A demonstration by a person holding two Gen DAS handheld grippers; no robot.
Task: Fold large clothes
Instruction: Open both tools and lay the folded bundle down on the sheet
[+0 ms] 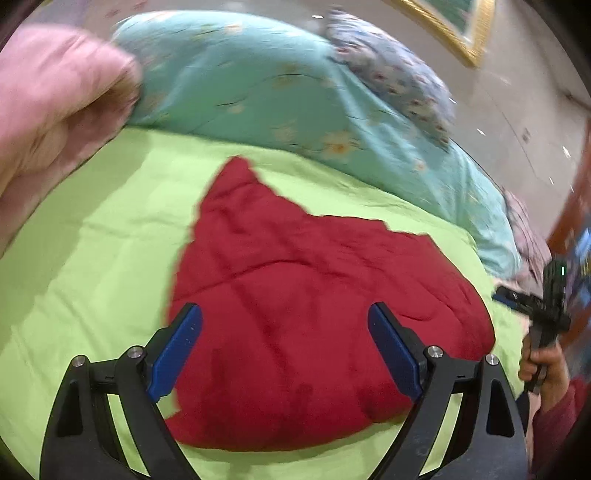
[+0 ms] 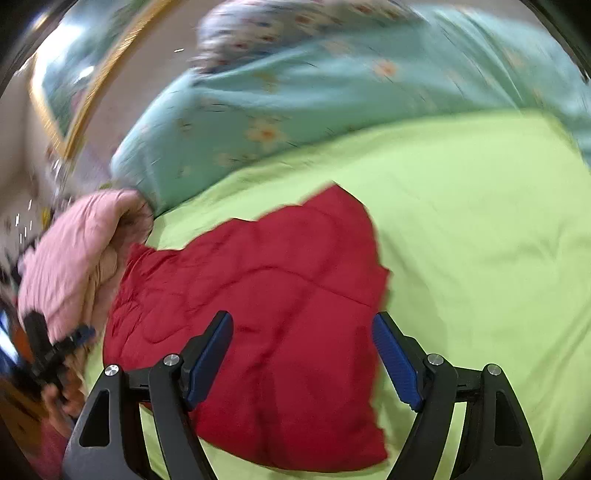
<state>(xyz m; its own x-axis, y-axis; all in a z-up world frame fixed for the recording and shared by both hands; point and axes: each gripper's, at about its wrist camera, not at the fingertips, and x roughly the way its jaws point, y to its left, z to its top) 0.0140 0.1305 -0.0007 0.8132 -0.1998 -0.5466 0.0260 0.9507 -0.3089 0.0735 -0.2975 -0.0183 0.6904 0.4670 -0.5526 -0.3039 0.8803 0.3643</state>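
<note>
A red padded garment (image 1: 303, 314) lies folded on the lime green bed sheet (image 1: 92, 240). My left gripper (image 1: 284, 347) is open and empty, held above the garment's near part. In the right wrist view the same red garment (image 2: 266, 325) lies on the green sheet (image 2: 480, 240). My right gripper (image 2: 303, 354) is open and empty above the garment's right part. The right gripper also shows at the right edge of the left wrist view (image 1: 546, 306), held in a hand. The left gripper shows at the left edge of the right wrist view (image 2: 48, 350).
A pink padded garment (image 1: 48, 110) is piled at the left of the bed, also in the right wrist view (image 2: 74, 258). A teal floral quilt (image 1: 277, 85) and a blue floral pillow (image 1: 391, 74) lie at the back. A framed picture (image 1: 458, 26) stands beyond.
</note>
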